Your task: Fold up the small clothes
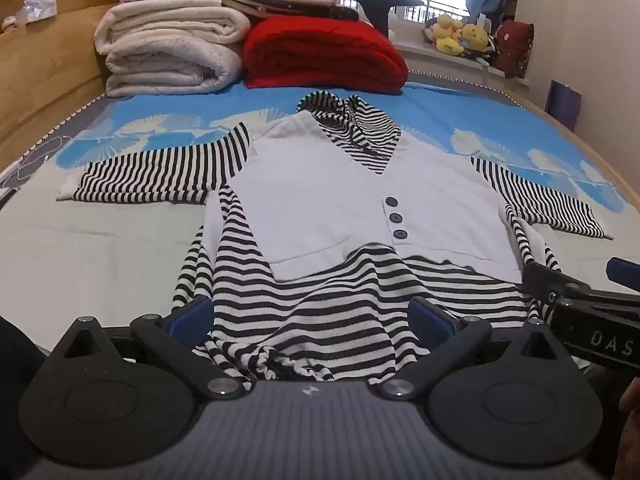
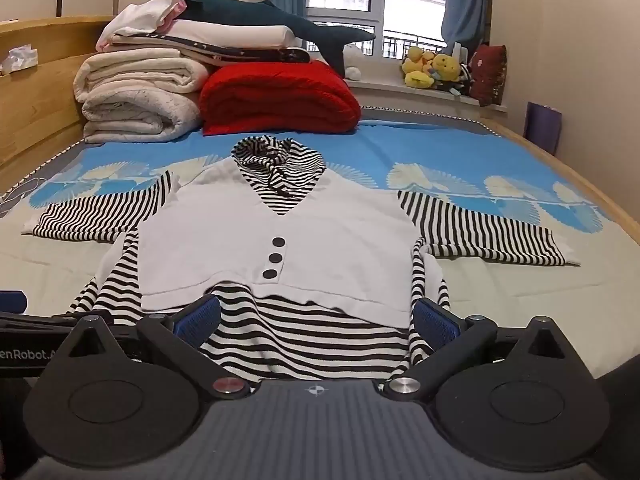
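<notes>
The striped top [image 1: 320, 208] lies spread flat on the bed [image 1: 80, 240], sleeves out to both sides, hood toward the folded red blanket [image 1: 324, 56]. The left claw [image 1: 312, 316] and right claw [image 2: 316, 316] both stand fully spread above its hem, gripping nothing.

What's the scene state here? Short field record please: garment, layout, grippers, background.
garment: striped top with white vest front and three dark buttons
layout: spread flat on the bed, front up, both sleeves out to the sides, collar toward the window
left hand-held gripper: open, over the lower hem, nothing gripped
right hand-held gripper: open, over the lower hem, nothing gripped
background: red blanket and folded white bedding beyond the collar
fold progress: none visible
</notes>
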The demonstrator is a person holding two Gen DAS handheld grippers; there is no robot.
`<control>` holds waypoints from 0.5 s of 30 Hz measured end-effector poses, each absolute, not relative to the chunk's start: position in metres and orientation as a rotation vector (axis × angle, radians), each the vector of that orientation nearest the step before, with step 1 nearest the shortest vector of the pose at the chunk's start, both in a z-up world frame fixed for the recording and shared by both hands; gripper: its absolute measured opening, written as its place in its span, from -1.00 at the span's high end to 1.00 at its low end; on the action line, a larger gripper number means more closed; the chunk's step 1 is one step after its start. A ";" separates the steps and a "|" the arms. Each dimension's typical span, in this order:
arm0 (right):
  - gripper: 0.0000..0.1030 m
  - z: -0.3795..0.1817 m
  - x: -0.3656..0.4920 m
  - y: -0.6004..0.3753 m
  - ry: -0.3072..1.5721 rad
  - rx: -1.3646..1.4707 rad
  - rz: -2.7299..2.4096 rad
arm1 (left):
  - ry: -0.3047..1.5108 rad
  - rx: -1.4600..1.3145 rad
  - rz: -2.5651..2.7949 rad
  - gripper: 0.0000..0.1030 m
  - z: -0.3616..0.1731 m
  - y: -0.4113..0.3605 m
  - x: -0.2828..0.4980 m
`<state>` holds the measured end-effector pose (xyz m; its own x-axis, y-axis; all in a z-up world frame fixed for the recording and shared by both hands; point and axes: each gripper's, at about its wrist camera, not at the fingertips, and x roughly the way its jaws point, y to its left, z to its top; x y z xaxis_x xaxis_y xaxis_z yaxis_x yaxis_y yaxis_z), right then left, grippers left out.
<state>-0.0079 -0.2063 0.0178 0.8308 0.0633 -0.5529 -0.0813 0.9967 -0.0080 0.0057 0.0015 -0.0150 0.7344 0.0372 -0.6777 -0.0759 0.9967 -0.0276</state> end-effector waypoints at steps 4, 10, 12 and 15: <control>-0.95 0.017 -0.008 -0.204 0.587 -0.037 0.085 | 0.769 -0.080 0.059 -0.99 -0.016 0.005 0.008; -0.95 0.015 -0.009 -0.201 0.590 -0.044 0.089 | 0.749 -0.059 0.061 -0.99 -0.013 0.005 0.006; -0.95 0.015 -0.008 -0.201 0.593 -0.041 0.085 | 0.751 -0.059 0.055 -0.99 -0.013 0.004 0.006; -0.95 0.015 -0.007 -0.201 0.595 -0.039 0.081 | 0.756 -0.061 0.053 -0.99 -0.013 0.004 0.006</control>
